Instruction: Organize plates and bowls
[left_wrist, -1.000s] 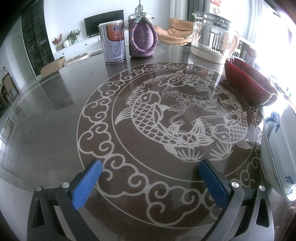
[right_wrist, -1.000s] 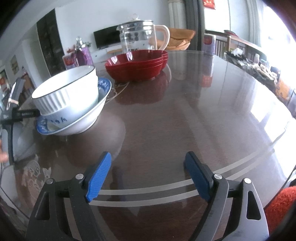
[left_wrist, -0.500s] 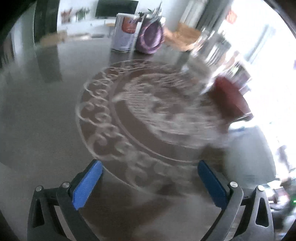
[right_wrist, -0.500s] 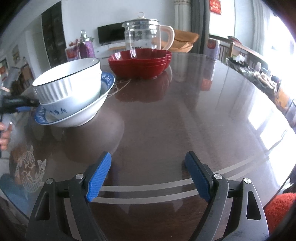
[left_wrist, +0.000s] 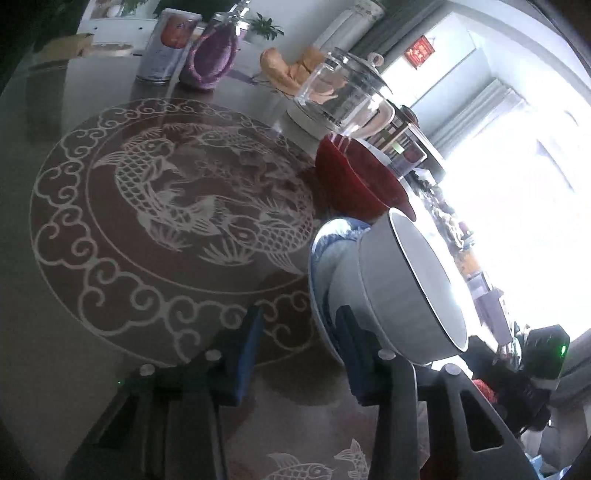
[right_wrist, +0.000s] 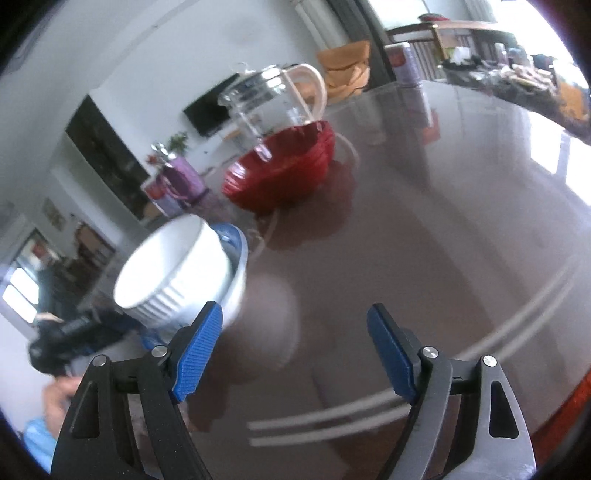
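The left hand-held gripper has just been closing; its jaws stand partly apart, nothing pinched, beside the blue-patterned bowl that holds the white bowl. The right hand-held gripper gapes wide over bare worktop. The red plates sit stacked beyond, so most nesting looks done. Both grippers tilt downward, rolled sideways.

White ribbed bowl, red bowls

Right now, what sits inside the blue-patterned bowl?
A white ribbed bowl is nested inside the blue-patterned bowl, tilted. The patterned bowl's floor is covered, so anything beneath the white one is hidden.
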